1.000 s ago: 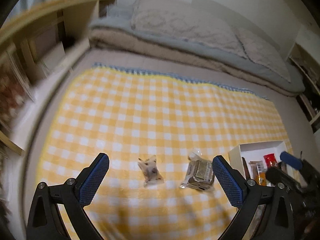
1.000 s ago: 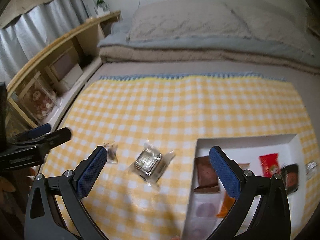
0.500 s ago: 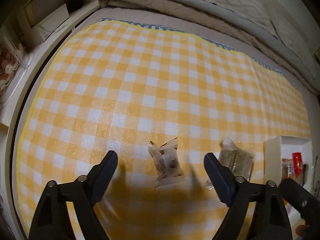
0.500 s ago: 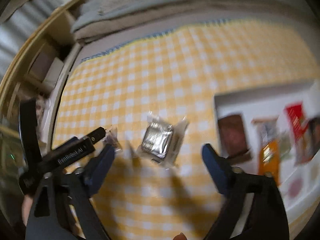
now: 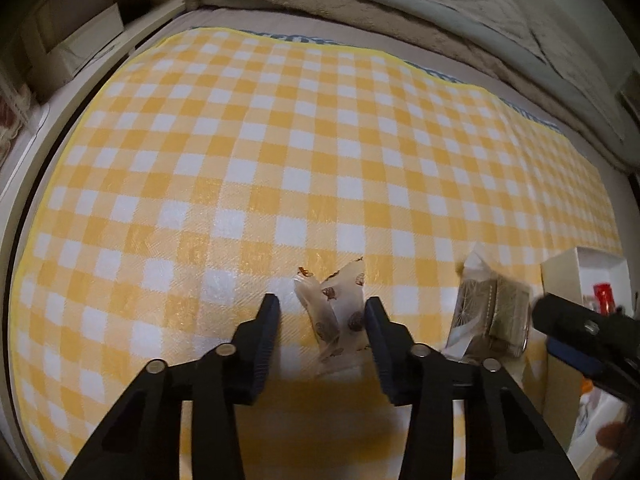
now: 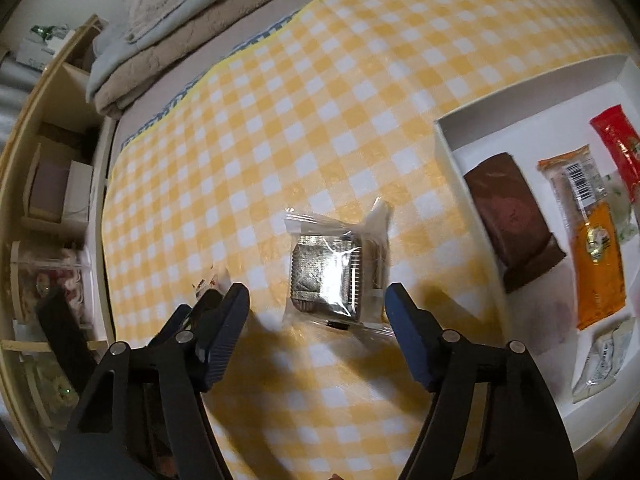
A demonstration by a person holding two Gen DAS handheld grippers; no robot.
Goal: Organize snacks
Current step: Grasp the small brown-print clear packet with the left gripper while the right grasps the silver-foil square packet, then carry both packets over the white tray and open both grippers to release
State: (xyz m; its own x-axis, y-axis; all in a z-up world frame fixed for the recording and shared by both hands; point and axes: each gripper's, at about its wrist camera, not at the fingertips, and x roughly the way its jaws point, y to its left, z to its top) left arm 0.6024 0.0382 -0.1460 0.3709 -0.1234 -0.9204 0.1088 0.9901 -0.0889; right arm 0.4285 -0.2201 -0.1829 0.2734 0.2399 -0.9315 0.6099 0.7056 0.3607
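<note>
My left gripper (image 5: 322, 312) is open low over the yellow checked cloth (image 5: 280, 140), its fingers on either side of a small clear-wrapped sweet (image 5: 338, 314); the right finger is close to the wrapper. My right gripper (image 6: 316, 300) is open around a silver foil snack in a clear wrapper (image 6: 332, 276), which also shows in the left wrist view (image 5: 490, 312). The white box (image 6: 448, 140) at the right holds a brown bar (image 6: 512, 216), an orange packet (image 6: 596, 256), a red packet (image 6: 620, 144) and a pale packet (image 6: 604, 356).
Folded bedding (image 5: 360, 4) lies along the far edge of the cloth. A wooden shelf unit (image 6: 52, 184) with boxes stands at the left. The left gripper's tip shows in the right wrist view (image 6: 208, 300).
Both grippers have dropped down close to the cloth. The left jaws have narrowed around the small sweet. The right gripper has centred over the foil snack.
</note>
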